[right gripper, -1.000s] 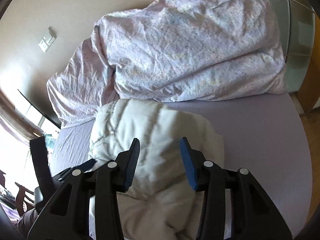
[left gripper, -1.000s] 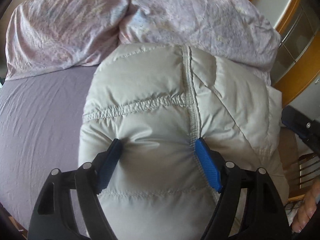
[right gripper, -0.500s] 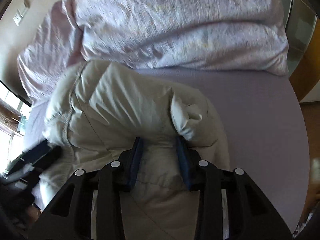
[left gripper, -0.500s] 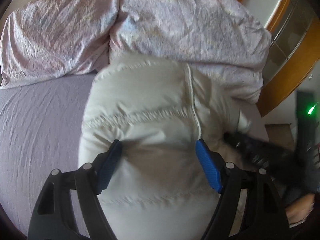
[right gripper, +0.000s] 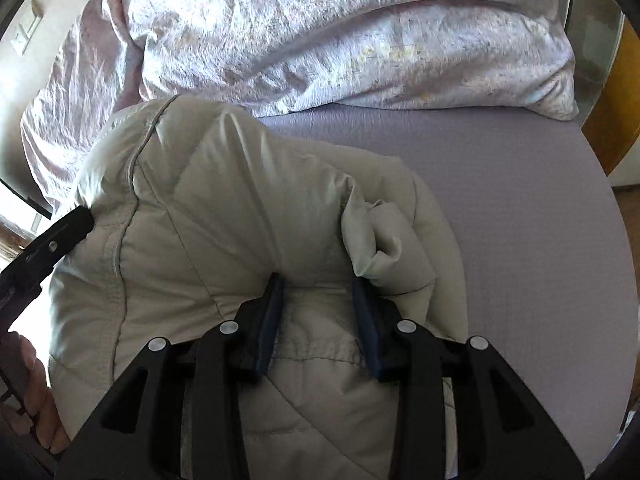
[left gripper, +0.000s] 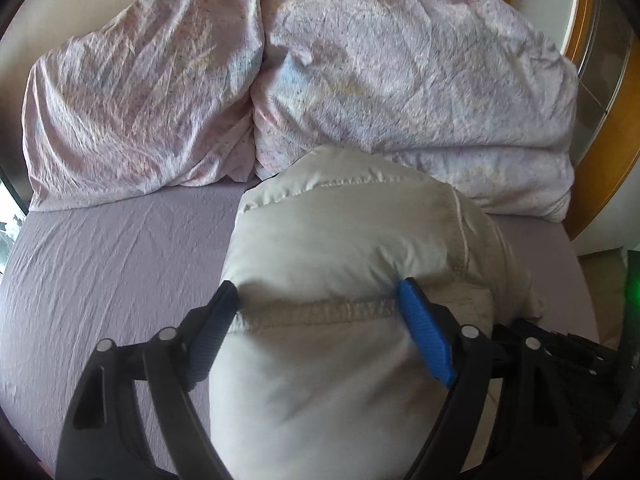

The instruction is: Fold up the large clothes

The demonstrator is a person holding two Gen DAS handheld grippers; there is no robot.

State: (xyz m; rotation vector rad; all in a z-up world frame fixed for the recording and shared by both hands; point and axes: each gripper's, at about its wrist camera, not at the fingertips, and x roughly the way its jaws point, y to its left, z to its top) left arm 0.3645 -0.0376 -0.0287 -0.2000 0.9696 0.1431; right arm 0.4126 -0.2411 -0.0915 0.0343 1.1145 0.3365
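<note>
A pale grey quilted puffer jacket (left gripper: pixel 344 248) lies bundled on the lilac bed sheet (left gripper: pixel 120 264). It also fills the middle of the right wrist view (right gripper: pixel 224 216). My left gripper (left gripper: pixel 318 300) has its blue pads wide apart, pressed against a thick fold of the jacket along a stitched seam. My right gripper (right gripper: pixel 318 284) has its pads narrower, closed on a puffed fold of the jacket near a crumpled sleeve end (right gripper: pixel 384 240). The left gripper's black frame (right gripper: pixel 52 240) shows at the left of the right wrist view.
Two crumpled pink floral pillows (left gripper: pixel 140 92) and a duvet (left gripper: pixel 420 80) lie at the head of the bed, touching the jacket's far edge. A wooden frame (left gripper: pixel 600 176) stands at the right. The person's hand (right gripper: pixel 36 400) shows at lower left.
The right gripper came down onto the jacket and its pads narrowed on a fold. The left gripper stayed on its fold while the jacket bundle shifted toward the pillows.
</note>
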